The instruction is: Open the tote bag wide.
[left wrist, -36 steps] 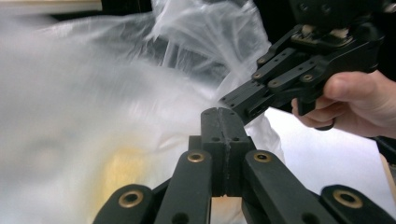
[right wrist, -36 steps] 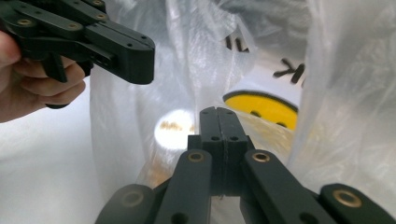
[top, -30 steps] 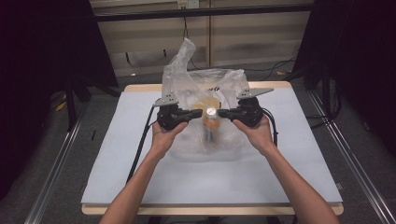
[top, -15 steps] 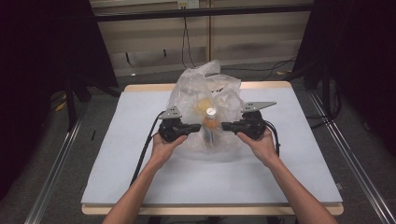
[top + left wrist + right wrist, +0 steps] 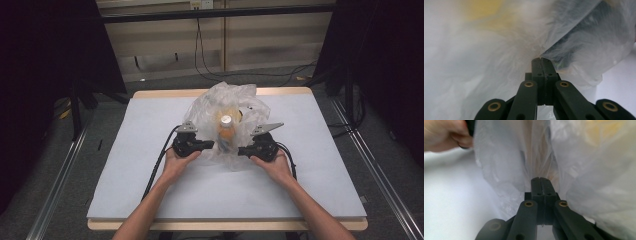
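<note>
Gripping clear plastic bag point(image 5: 227, 120) (bottle point(image 5: 226, 134) inside): left gripper point(image 5: 210, 145) and right gripper point(image 5: 242, 150), jaws clamped on film. Step: setting down. Next, likely: release evenly.

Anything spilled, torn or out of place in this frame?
Nothing stands out. The clear plastic bag sits crumpled on the white mat with an upright bottle inside. The left tongs and right tongs are each shut on the bag's film. No spill or tear shows.

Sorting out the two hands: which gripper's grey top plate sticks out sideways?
The right gripper. Its grey plate juts toward the table's right edge; the left gripper's plate sits compact. Both pinch the plastic bag.
</note>
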A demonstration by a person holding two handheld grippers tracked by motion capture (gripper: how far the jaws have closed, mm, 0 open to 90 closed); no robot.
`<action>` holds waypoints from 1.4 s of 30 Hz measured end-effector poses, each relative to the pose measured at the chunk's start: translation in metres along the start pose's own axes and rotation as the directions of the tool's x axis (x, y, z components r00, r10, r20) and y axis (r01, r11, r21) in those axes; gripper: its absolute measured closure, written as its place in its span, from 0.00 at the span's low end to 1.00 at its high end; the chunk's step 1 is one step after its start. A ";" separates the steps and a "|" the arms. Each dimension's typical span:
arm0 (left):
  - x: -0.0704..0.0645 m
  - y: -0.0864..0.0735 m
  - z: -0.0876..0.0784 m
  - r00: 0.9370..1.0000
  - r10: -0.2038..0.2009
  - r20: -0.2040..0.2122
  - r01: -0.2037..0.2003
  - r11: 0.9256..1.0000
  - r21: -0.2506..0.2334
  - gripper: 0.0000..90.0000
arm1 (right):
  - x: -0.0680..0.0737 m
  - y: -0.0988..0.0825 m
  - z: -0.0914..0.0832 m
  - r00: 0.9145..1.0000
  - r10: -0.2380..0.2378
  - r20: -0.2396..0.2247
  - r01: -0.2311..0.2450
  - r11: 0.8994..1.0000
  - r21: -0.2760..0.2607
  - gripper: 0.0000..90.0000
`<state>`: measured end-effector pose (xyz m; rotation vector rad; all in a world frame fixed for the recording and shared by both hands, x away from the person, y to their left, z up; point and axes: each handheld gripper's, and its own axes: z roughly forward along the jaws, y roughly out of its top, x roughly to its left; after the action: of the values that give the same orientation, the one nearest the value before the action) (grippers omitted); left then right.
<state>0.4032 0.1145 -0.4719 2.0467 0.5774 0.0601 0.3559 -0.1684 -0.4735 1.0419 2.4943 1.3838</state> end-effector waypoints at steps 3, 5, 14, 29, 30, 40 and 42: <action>-0.001 0.000 0.000 1.000 -0.002 0.002 0.002 1.000 -0.008 1.00 | -0.001 -0.007 0.008 1.000 -0.002 0.012 0.001 0.998 0.056 1.00; -0.002 0.001 -0.001 1.000 0.002 0.007 -0.002 1.000 -0.005 1.00 | 0.000 -0.011 0.014 1.000 -0.013 0.020 0.011 0.995 0.095 1.00; -0.016 0.010 -0.014 0.999 0.038 0.039 -0.036 0.998 -0.049 1.00 | 0.000 -0.011 0.010 1.000 -0.012 0.017 0.011 0.998 0.054 1.00; -0.028 0.084 -0.061 0.993 0.107 0.053 -0.089 0.958 -0.273 1.00 | 0.009 0.018 -0.038 1.000 0.003 0.031 0.002 0.986 -0.169 1.00; -0.029 0.098 -0.063 0.991 0.120 0.054 -0.100 0.953 -0.286 1.00 | 0.010 0.021 -0.038 1.000 0.000 0.030 0.005 0.984 -0.176 1.00; -0.038 0.138 -0.034 0.986 0.161 0.043 -0.146 0.961 -0.237 1.00 | 0.038 0.041 -0.028 0.999 -0.041 -0.033 0.033 0.977 -0.209 1.00; -0.034 0.135 -0.028 0.990 0.138 0.028 -0.129 0.967 -0.218 1.00 | 0.041 0.042 -0.025 0.998 -0.044 -0.038 0.036 0.978 -0.208 1.00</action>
<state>0.4163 0.0665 -0.3395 1.8674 0.3876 0.1522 0.3368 -0.1464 -0.4168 0.9246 2.3218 1.6273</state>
